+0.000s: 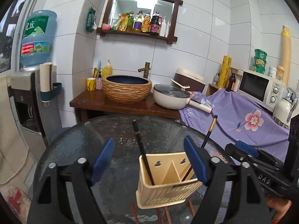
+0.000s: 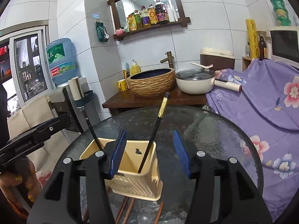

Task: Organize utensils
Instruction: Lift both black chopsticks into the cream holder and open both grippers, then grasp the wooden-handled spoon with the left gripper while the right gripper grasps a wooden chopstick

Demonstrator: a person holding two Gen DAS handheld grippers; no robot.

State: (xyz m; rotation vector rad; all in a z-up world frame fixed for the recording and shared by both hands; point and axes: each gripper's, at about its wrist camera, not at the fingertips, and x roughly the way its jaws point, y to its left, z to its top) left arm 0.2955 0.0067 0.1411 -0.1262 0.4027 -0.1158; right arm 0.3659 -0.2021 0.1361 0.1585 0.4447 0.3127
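Two black chopsticks are standing in the cream slotted plastic utensil holder (image 1: 164, 183) on the round dark glass table (image 1: 74, 149), one to each compartment: the plain black chopstick (image 1: 142, 149) is leaning in the left section and the black chopstick with a gold band (image 2: 158, 128) is leaning in the right, a split that is keeping the two apart and upright against the holder's walls. The left gripper (image 1: 149, 160) is hanging with its blue pads spread wide and holding nothing; the plain chopstick is rising between the jaws without touching either pad, and the right-hand pad is sitting just beside the holder's far corner. The right gripper (image 2: 150, 154) is standing about half open and likewise gripping nothing, its left pad lying in front of the holder's middle and the banded chopstick passing between the jaws, clear of both. Both claws are pointing down toward the holder, which fits a drop into the slots. Several reddish-brown wooden chopsticks (image 2: 127, 211) are lying on the glass just in front of the holder, so the sorting is probably only partly done and these are likely the next to be gathered.
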